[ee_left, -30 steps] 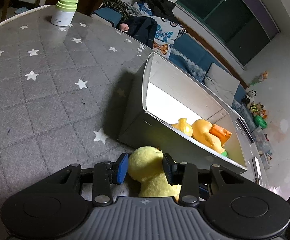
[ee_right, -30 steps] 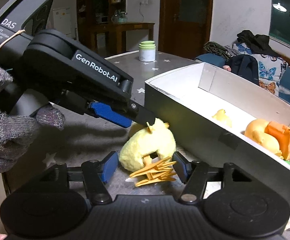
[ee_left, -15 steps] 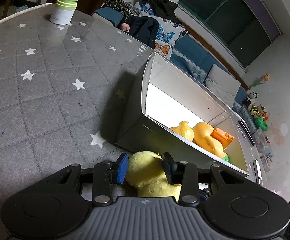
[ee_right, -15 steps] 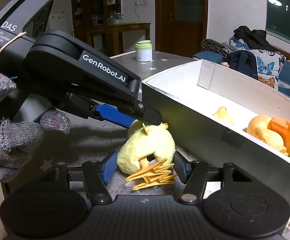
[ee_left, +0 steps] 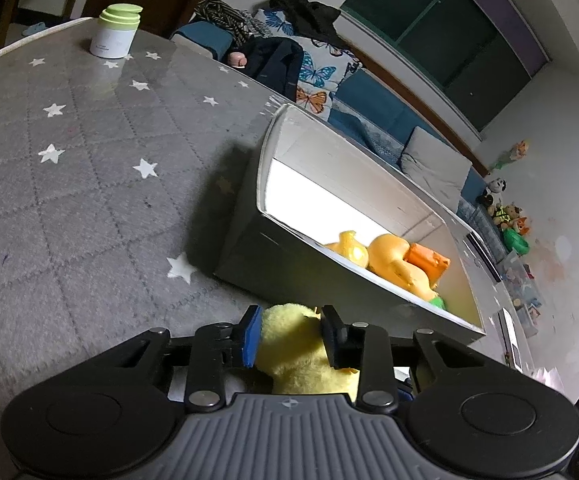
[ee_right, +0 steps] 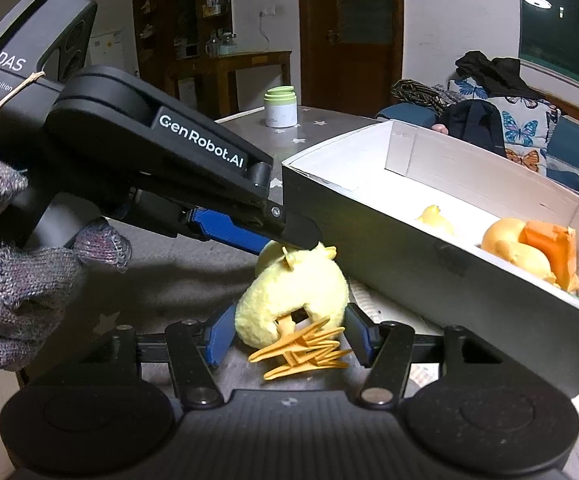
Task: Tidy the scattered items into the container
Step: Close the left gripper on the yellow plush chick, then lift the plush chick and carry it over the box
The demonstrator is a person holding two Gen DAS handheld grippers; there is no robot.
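A yellow plush duck (ee_left: 289,344) (ee_right: 293,292) with orange feet (ee_right: 301,354) lies on the grey star-patterned table, right against the near wall of a white box (ee_left: 265,168) (ee_right: 389,240). My left gripper (ee_left: 291,334) (ee_right: 297,242) is closing, its pads pressing the duck's head from both sides. My right gripper (ee_right: 289,336) flanks the duck's body low down, and both pads touch the plush. A gloved hand (ee_right: 17,280) holds the left gripper. Yellow and orange toys (ee_left: 393,256) (ee_right: 517,252) lie inside the box.
A white jar with a green lid (ee_left: 117,32) (ee_right: 280,106) stands at the table's far edge. Beyond the table there is a blue sofa with butterfly cushions (ee_left: 313,76) and dark clothes. Bare grey tabletop (ee_left: 69,200) stretches to the left of the box.
The left gripper's jaws have drawn in from standing wide around the duck's head to pinching it. The right gripper and the duck have hardly moved.
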